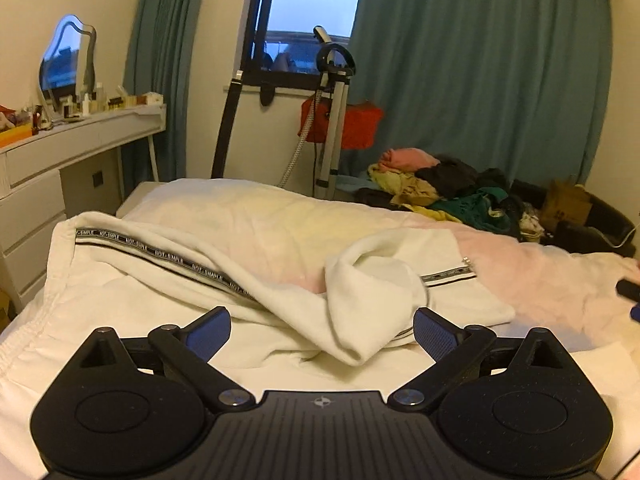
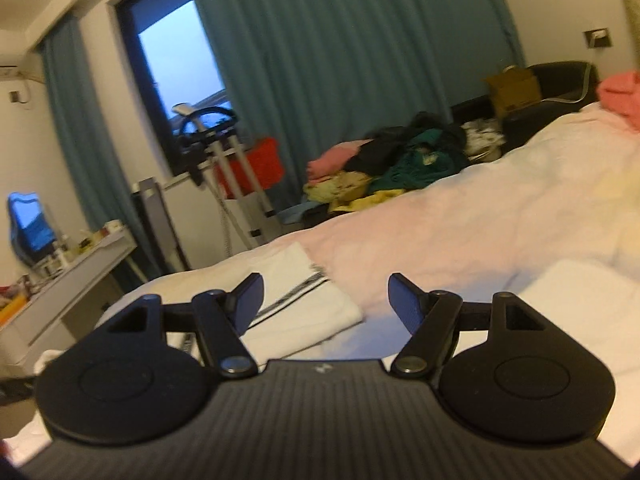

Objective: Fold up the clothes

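Both grippers open, holding nothing: left gripper (image 1: pixel 322 330) over bunched white pants (image 1: pixel 208 280) at bed's (image 1: pixel 560 280) near edge, right gripper (image 2: pixel 326 304) beside them. Risk: pinching one layer, fold bunches; quilt gets caught.

White garment (image 1: pixel 200 280) runs under the left tool (image 1: pixel 322 330) — lower part hidden.

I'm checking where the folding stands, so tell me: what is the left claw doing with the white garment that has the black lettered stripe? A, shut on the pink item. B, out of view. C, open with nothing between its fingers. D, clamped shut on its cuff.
C: the left claw stands wide open, its fingers apart and bare, with the white garment lying loose on the bed just ahead of it.
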Tool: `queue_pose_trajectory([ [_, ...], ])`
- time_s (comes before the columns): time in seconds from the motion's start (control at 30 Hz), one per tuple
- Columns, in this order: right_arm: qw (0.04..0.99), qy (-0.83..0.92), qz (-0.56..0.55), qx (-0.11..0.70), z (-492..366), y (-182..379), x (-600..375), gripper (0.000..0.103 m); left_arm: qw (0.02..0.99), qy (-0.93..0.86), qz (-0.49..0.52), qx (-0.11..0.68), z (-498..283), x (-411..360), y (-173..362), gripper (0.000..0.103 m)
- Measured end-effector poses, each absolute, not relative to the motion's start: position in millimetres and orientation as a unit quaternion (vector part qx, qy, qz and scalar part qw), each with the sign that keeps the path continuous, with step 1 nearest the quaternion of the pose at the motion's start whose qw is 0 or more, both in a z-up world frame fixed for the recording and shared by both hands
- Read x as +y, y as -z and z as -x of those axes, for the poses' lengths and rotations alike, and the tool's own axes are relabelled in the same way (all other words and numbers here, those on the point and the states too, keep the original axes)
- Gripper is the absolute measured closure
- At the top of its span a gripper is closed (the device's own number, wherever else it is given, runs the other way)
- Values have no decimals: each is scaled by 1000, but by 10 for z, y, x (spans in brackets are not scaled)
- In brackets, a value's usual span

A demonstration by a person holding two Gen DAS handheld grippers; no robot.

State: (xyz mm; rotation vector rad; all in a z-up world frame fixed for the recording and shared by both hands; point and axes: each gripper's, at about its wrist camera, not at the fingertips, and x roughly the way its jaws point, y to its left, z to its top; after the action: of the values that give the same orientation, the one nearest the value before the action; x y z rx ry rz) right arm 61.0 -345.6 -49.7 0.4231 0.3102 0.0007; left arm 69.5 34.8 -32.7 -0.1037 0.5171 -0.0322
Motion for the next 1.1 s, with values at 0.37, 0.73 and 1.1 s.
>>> queue_pose_trajectory([
  [0.37, 959, -51, -205, 191, -1199, 880, -3276, 36, 948, 8, 70, 312, -931, 441, 924, 3],
  [0.73, 888, -76, -350, 289, -1636, 1415, -3294, 49, 920, 12, 158, 359, -1029, 537, 1263, 2],
  [1.1, 844, -19, -442, 304, -2470, 1831, -3034, 51, 925, 37, 197, 322, -1129, 616, 1399, 2],
])
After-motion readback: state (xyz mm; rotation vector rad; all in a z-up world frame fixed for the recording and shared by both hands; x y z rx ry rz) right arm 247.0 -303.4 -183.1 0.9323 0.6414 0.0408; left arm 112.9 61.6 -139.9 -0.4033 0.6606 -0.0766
